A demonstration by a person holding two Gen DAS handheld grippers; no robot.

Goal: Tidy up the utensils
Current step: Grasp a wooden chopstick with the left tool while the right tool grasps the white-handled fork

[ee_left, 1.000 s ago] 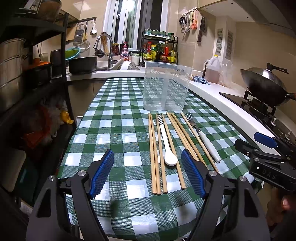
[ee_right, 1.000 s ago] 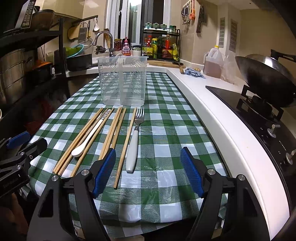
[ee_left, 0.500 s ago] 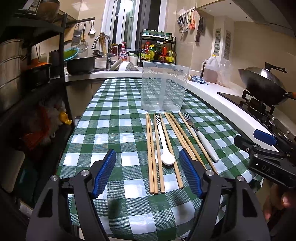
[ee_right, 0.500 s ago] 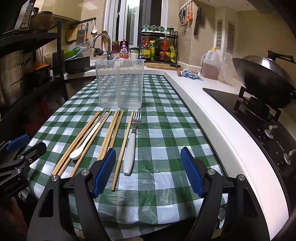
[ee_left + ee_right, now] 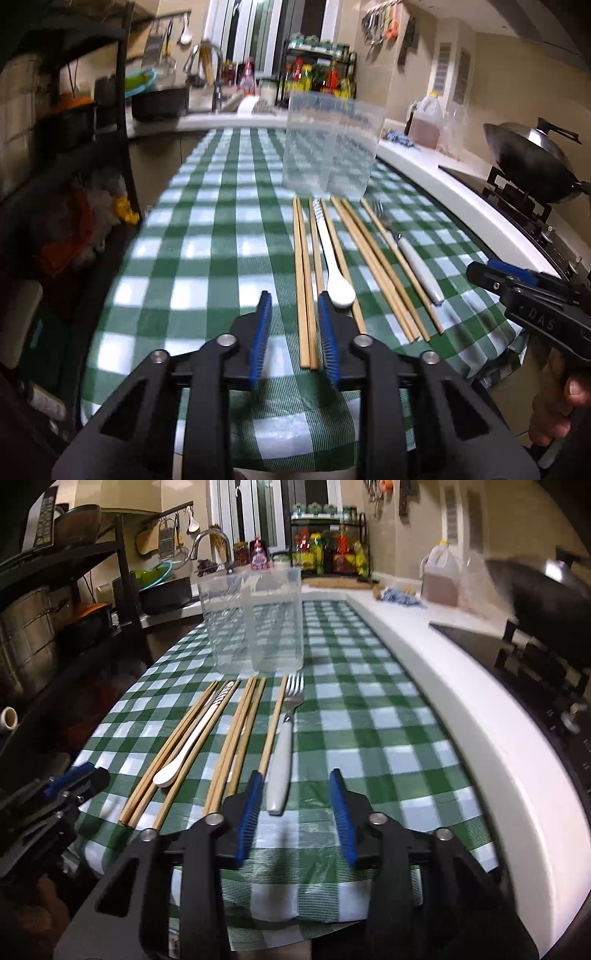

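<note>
While the green checked tablecloth [image 5: 207,236] runs out to its near edge, the clear two-compartment holder [image 5: 255,620] stands at the far end, nothing visible inside. Chopsticks [image 5: 303,280], white spoon [image 5: 334,266] and fork [image 5: 282,753] lie in a row before it. Left gripper [image 5: 293,332], partly spread, straddles the leftmost chopstick pair's near ends. Right gripper [image 5: 295,808], spread wider, sits just short of the fork handle.
</note>
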